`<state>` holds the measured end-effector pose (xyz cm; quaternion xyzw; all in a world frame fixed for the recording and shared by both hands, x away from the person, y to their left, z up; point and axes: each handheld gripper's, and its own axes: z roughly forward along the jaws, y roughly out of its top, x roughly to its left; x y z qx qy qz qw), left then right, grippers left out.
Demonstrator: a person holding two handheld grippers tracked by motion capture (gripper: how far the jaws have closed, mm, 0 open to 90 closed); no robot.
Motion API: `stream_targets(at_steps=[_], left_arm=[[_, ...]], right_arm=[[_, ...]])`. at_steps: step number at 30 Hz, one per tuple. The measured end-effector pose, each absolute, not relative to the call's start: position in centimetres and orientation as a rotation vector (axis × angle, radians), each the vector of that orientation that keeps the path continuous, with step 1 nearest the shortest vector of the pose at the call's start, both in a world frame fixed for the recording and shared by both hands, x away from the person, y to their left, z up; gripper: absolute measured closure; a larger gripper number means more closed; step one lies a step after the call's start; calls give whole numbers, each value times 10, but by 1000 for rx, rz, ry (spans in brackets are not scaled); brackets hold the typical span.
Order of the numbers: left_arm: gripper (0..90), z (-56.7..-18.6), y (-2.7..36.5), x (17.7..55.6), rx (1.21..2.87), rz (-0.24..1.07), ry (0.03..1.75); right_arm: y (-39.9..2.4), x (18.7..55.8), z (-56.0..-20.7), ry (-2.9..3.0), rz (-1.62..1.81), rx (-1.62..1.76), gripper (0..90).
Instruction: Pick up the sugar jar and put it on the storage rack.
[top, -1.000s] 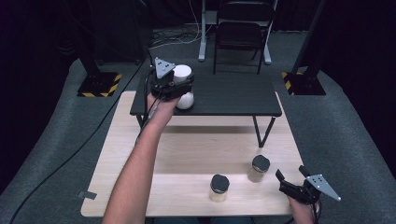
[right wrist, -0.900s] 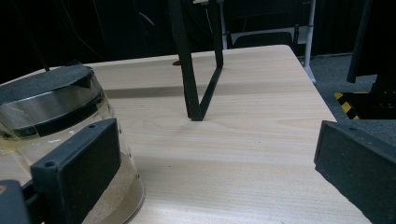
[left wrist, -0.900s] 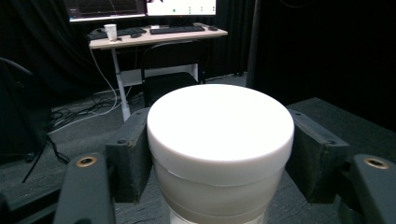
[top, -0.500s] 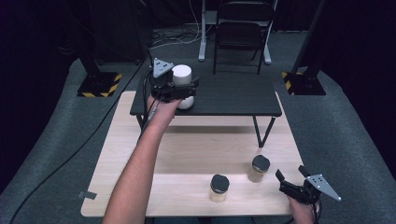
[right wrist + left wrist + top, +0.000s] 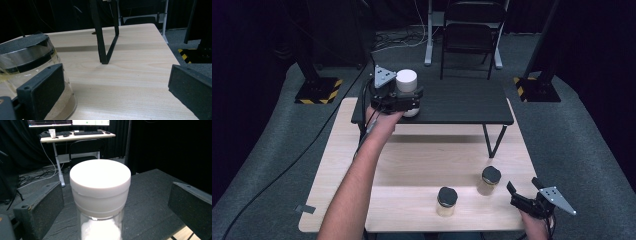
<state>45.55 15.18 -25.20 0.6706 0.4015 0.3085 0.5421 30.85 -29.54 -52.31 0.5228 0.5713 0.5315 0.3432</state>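
A clear jar with a white lid (image 5: 406, 81) stands upright on the small black table (image 5: 462, 105). My left gripper (image 5: 408, 101) reaches around it; its jaws have just been opening. In the left gripper view the jar (image 5: 100, 182) stands between the two pads with a gap on each side, so the left gripper (image 5: 116, 207) is open. My right gripper (image 5: 523, 185) rests open at the wooden table's front right corner. A black-lidded jar (image 5: 27, 57) stands just past its left jaw, outside the right gripper (image 5: 116, 90).
Two black-lidded jars (image 5: 491, 180) (image 5: 447, 200) stand near the front of the wooden table (image 5: 412, 160). The black table's leg (image 5: 105, 37) rises ahead of the right gripper. A chair (image 5: 469, 37) stands behind the tables.
The left jaws have spread away from the white-lidded jar, which now stands free on the black table. The right hand has not moved.
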Motion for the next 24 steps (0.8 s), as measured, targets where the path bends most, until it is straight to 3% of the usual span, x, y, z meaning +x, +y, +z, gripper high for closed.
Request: stream_targets(at_steps=[24], left_arm=[[0, -264, 160, 410, 1589, 717, 860]], right_arm=[[-296, 309, -523, 1482, 1383, 1368, 1]])
